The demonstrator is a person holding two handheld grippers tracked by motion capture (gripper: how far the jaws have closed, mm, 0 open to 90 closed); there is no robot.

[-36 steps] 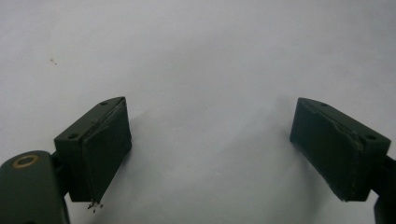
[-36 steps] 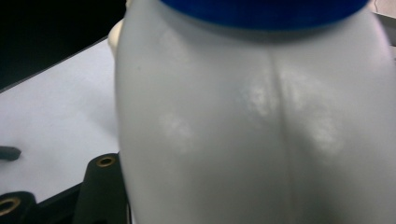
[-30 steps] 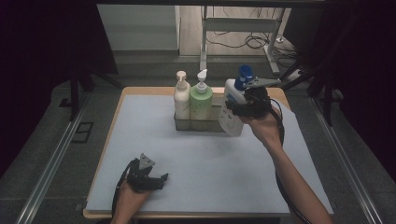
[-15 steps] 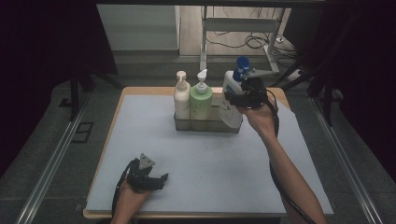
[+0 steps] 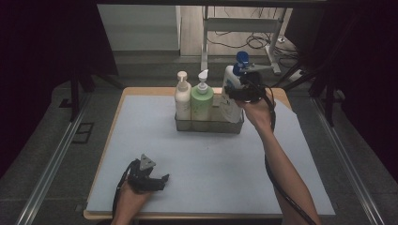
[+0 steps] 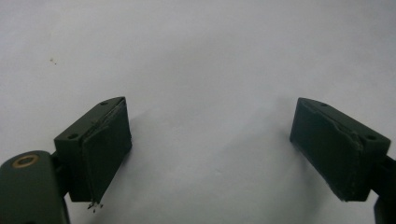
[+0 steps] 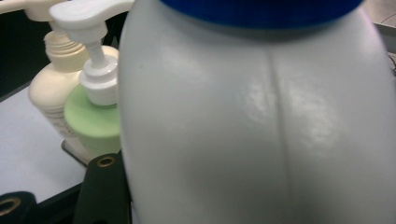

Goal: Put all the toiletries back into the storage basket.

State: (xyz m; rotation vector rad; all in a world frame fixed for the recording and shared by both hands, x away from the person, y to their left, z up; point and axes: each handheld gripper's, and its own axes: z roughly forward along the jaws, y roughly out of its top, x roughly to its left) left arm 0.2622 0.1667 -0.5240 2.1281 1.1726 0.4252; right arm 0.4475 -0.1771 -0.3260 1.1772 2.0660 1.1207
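Note:
A white bottle (image 5: 229, 96) with a blue cap (image 5: 241, 58) stands upright at the right end of a metal caddy (image 5: 209, 125), its lower part behind the caddy's wall. My right gripper (image 5: 240, 92) is shut on its upper body; in the right gripper view the white bottle (image 7: 257, 116) is pressed against one black finger (image 7: 105, 189). A cream pump bottle (image 5: 182, 96) and a green pump bottle (image 5: 202, 101) stand in the caddy to its left. My left gripper (image 5: 162, 180) rests open on the mat near the front edge, its pads (image 6: 107, 149) wide apart over bare mat.
A pale blue mat (image 5: 206, 159) covers the wooden table (image 5: 117, 105). The caddy sits at the mat's far middle. Beyond the table are a metal stand (image 5: 206, 33) and cables on the floor. Dark rails run along both sides.
My right gripper has carried the white bottle up and slightly left, turning it from tilted to upright at the caddy's right end. The left gripper has not moved.

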